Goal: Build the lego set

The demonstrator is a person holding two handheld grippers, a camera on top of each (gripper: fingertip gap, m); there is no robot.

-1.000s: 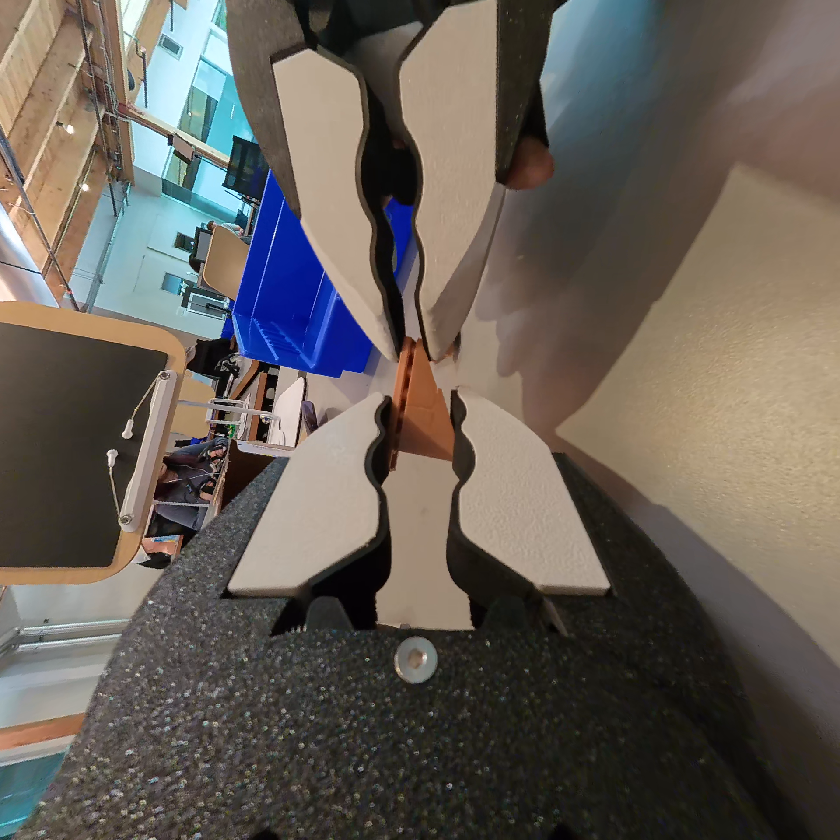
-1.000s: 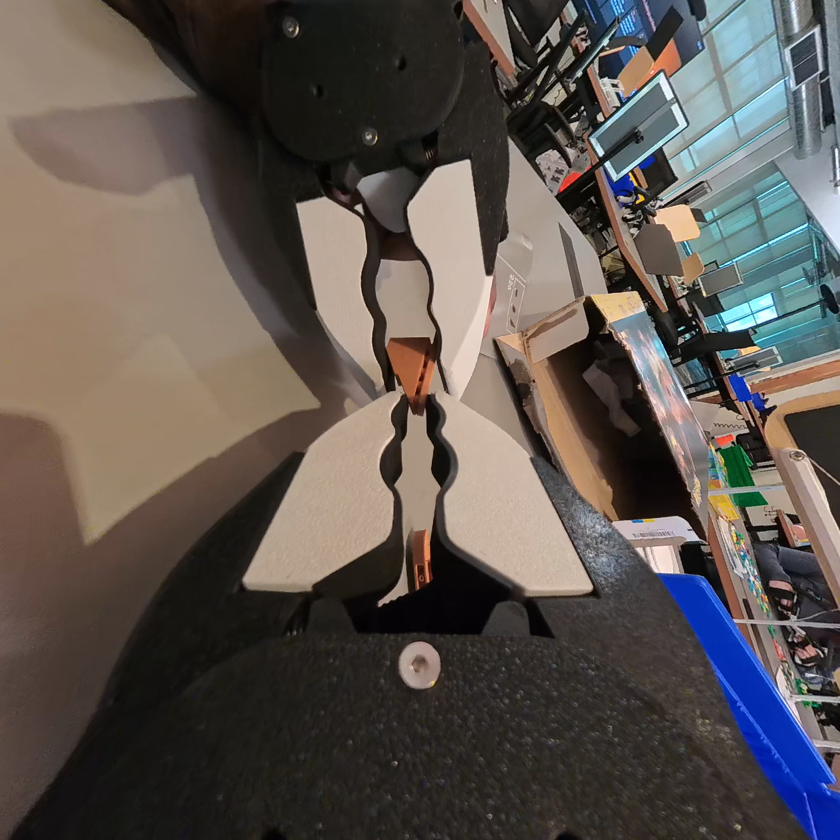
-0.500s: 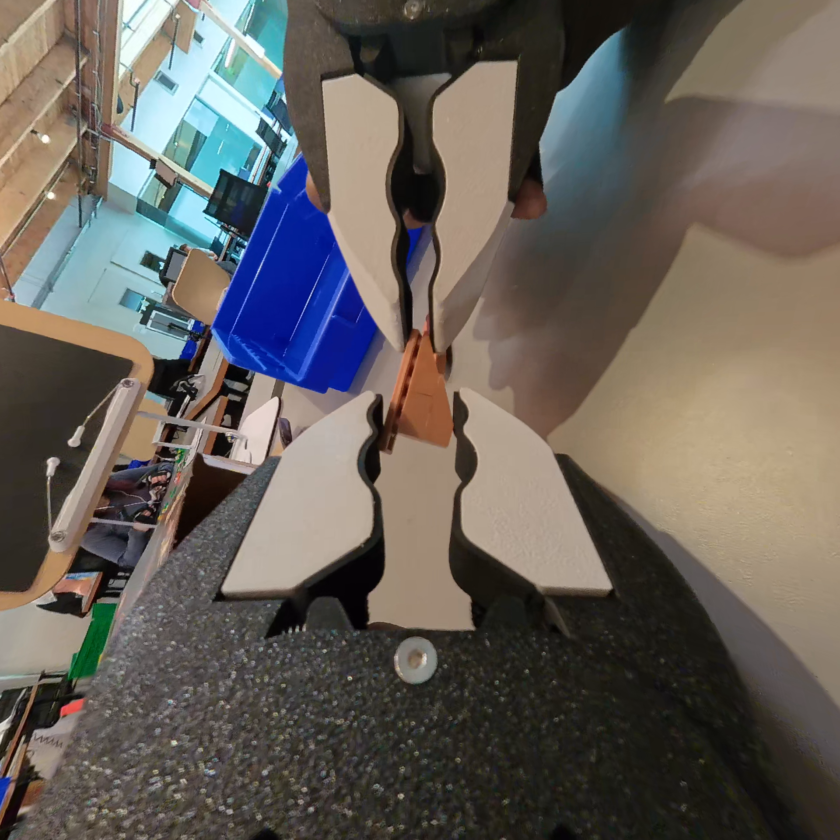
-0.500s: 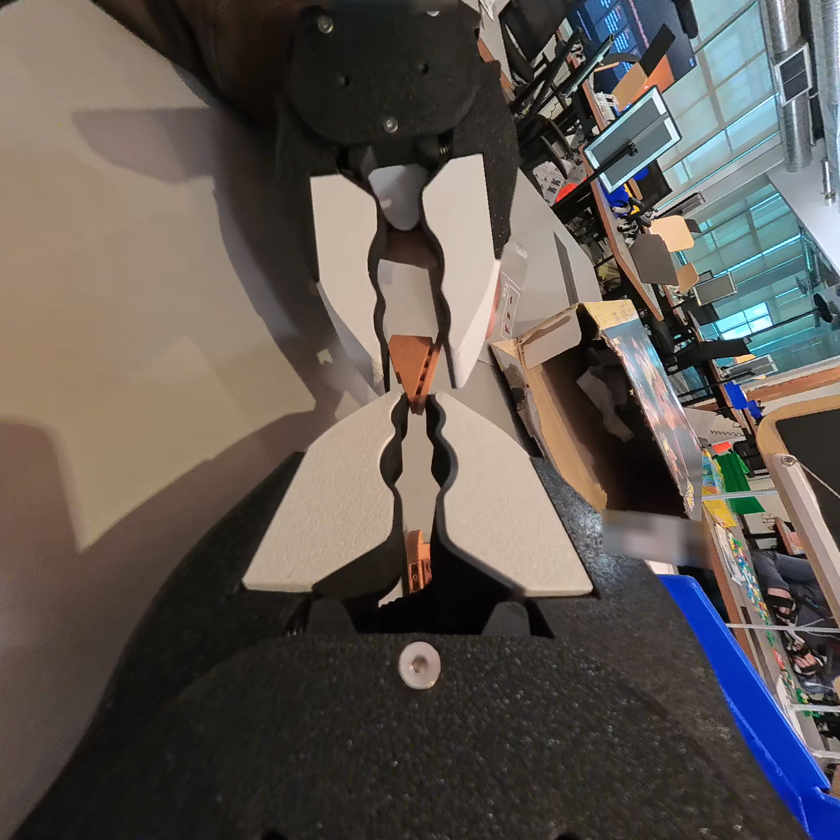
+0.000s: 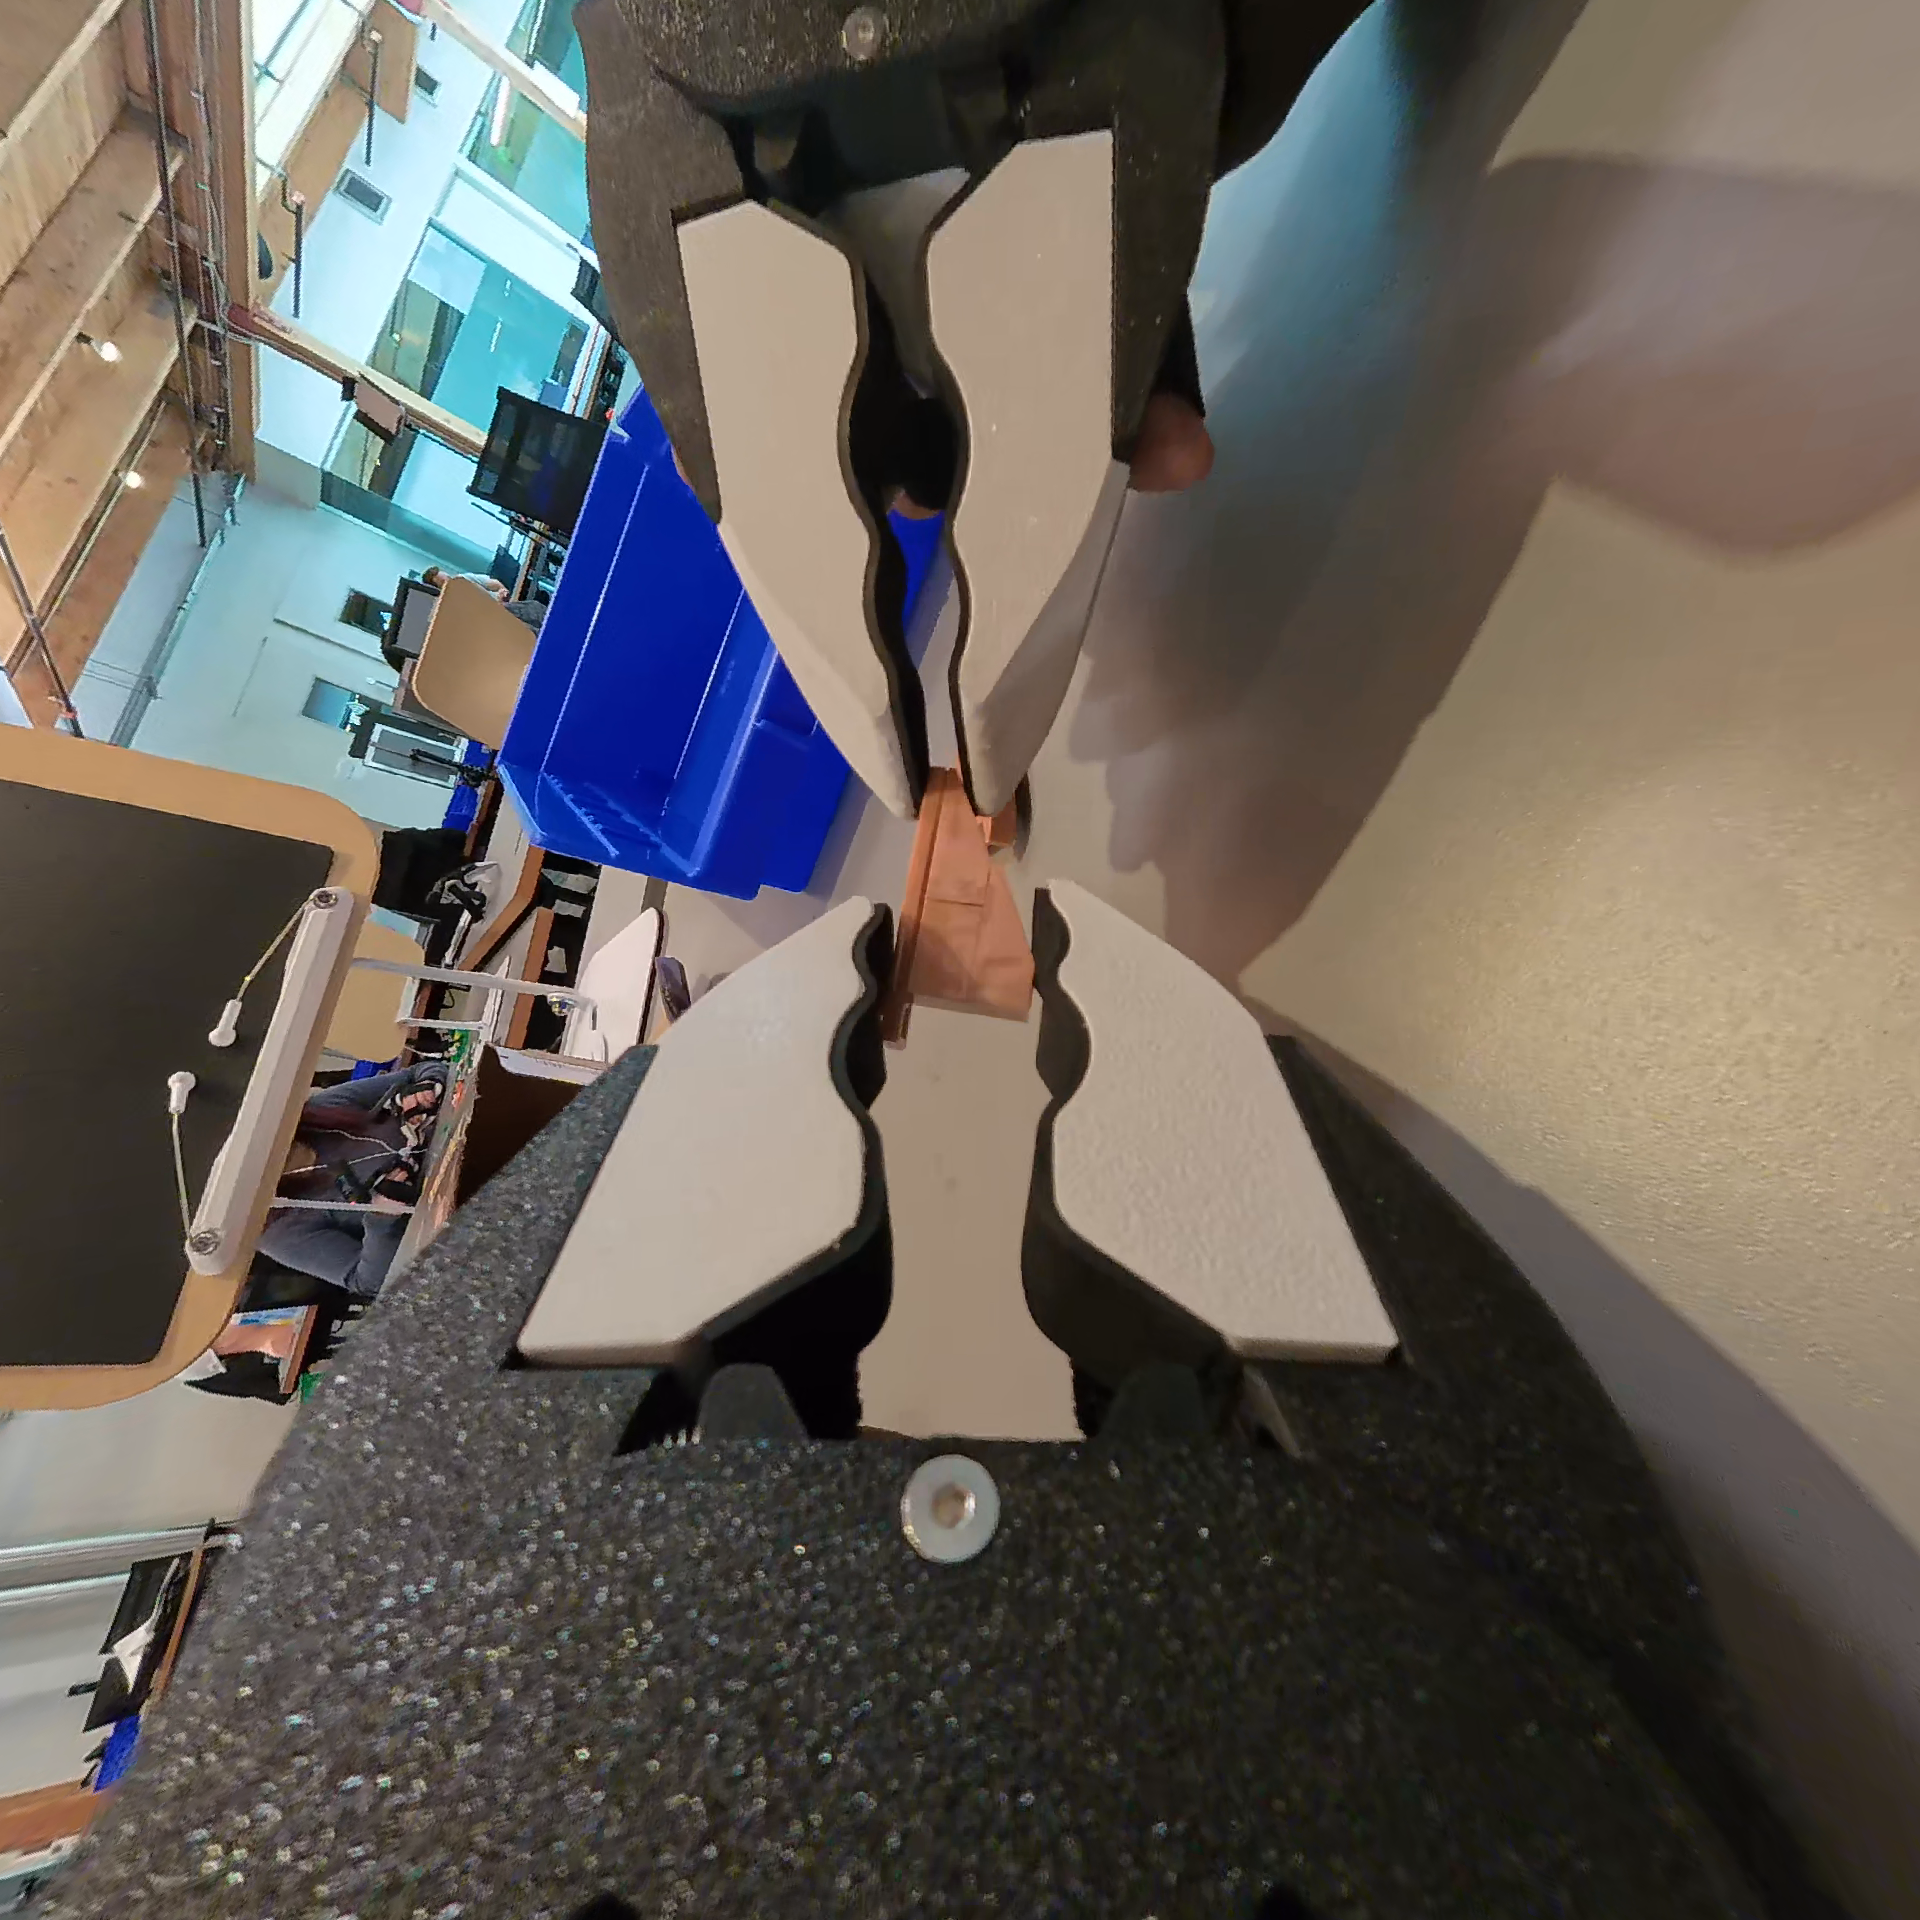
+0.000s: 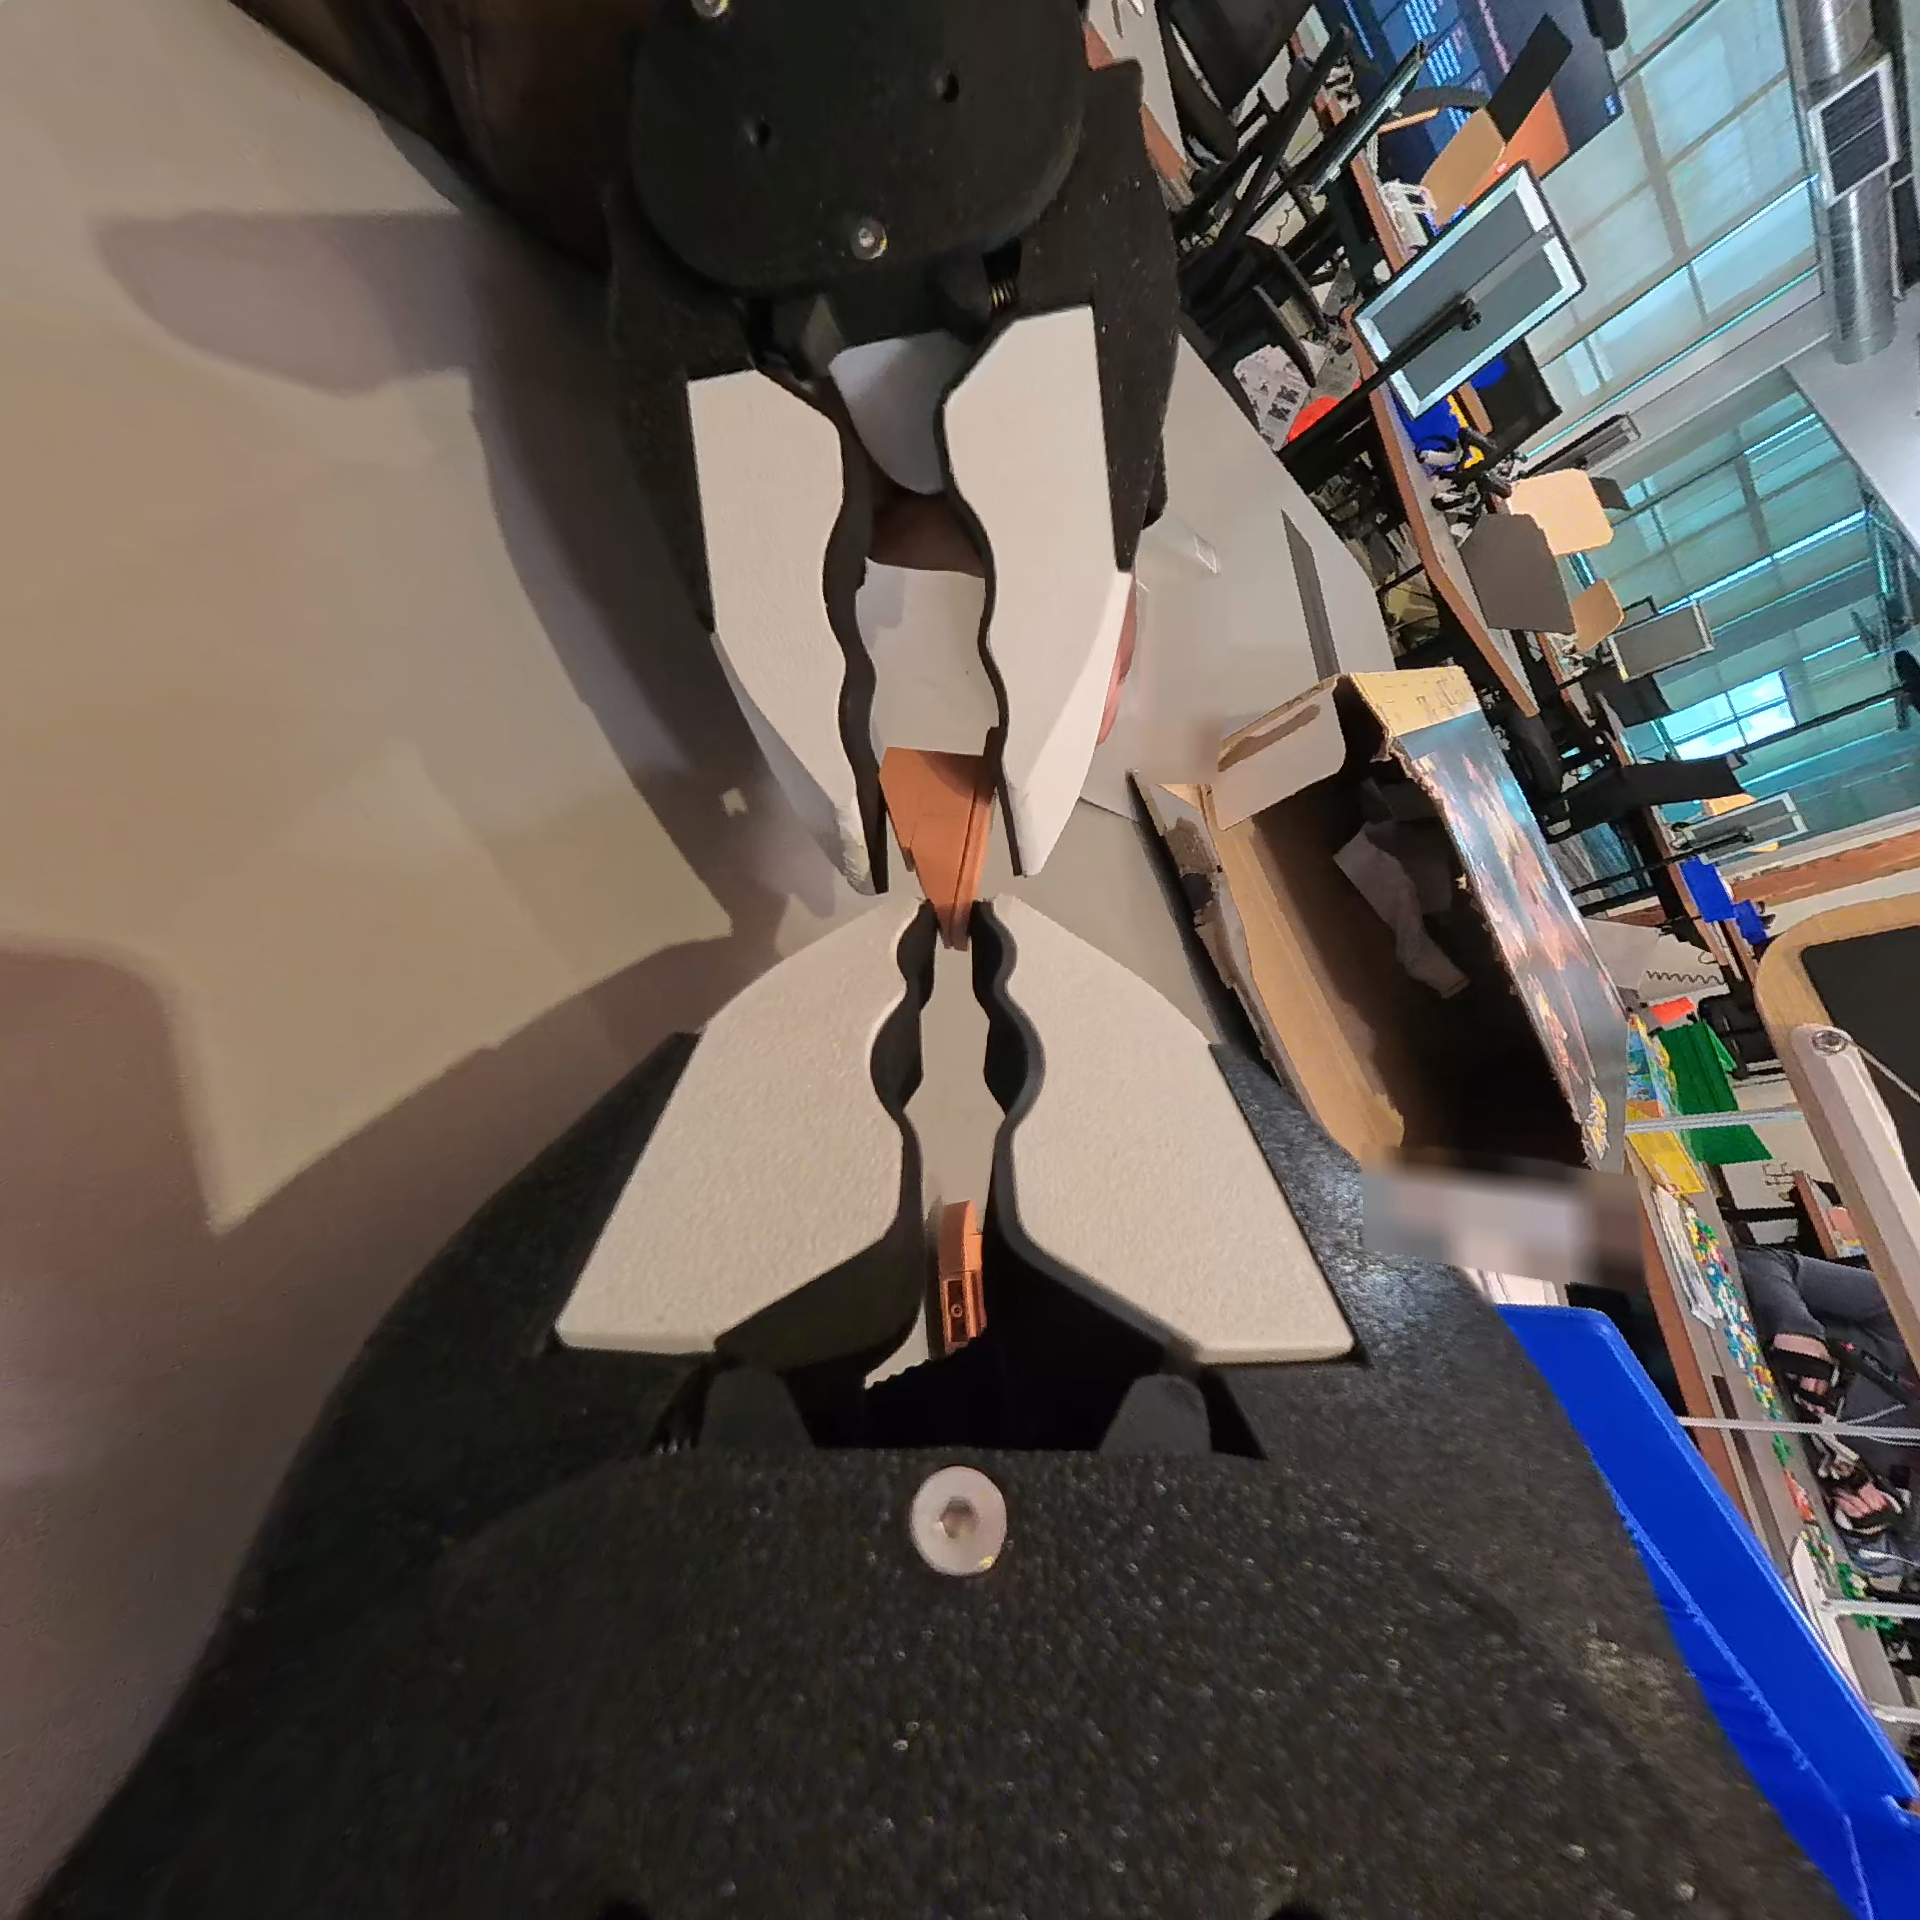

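A small brown wedge-shaped piece hangs over the pale table, gripped at both ends; the right gripper is nearly closed, pinching its thin edge, and the left gripper clamps its broad end, jaws partly apart; compared with a second ago the pair sits much the same, slightly shifted; a second brown piece deep between the right fingers is hard to make out.

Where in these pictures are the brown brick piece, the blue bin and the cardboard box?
brown brick piece (image 5: 971,951): left wrist view, its flat face.
blue bin (image 5: 644,665): left wrist view, its side wall.
cardboard box (image 6: 1309,966): right wrist view, its inner wall.
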